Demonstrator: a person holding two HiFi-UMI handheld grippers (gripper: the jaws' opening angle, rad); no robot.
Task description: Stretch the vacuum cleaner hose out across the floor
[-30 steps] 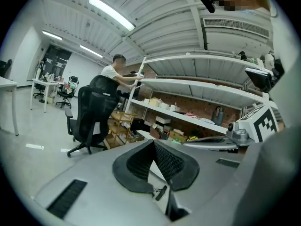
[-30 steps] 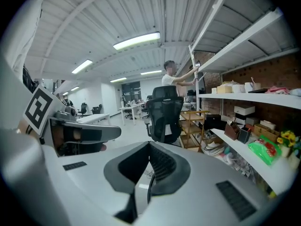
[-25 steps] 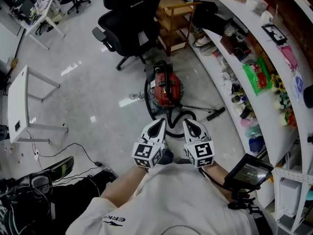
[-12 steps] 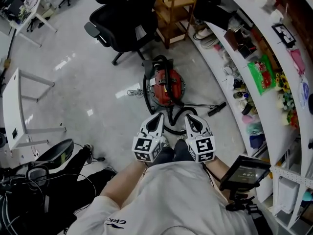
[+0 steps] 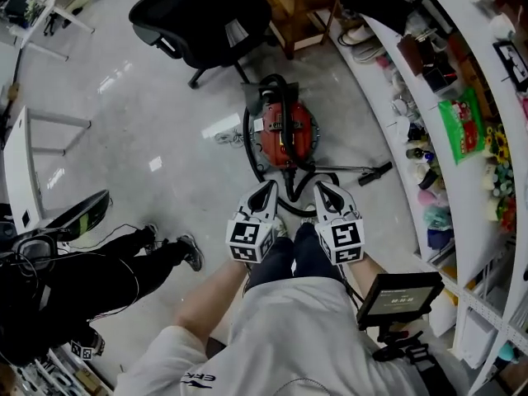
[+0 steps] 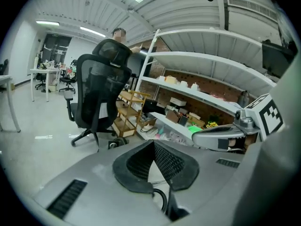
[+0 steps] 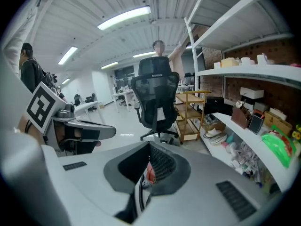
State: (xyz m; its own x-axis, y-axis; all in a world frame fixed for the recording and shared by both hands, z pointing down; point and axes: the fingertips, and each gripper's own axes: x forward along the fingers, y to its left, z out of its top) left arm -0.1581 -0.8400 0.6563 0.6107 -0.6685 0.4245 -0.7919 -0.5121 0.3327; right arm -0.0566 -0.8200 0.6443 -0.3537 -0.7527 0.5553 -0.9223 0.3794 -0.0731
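Hose (image 5: 246,145) round vacuum (image 5: 285,134), ahead of left gripper (image 5: 269,186), right gripper (image 5: 320,186), fingers (image 5: 332,200) together

I am holding my left gripper (image 5: 268,188) and right gripper (image 5: 321,188) side by side, just before the vacuum cleaner (image 5: 283,134). Its hose (image 5: 246,143) is looping around it, the office chair (image 5: 206,23) is standing behind, and shelves (image 5: 462,180) are running along my right.
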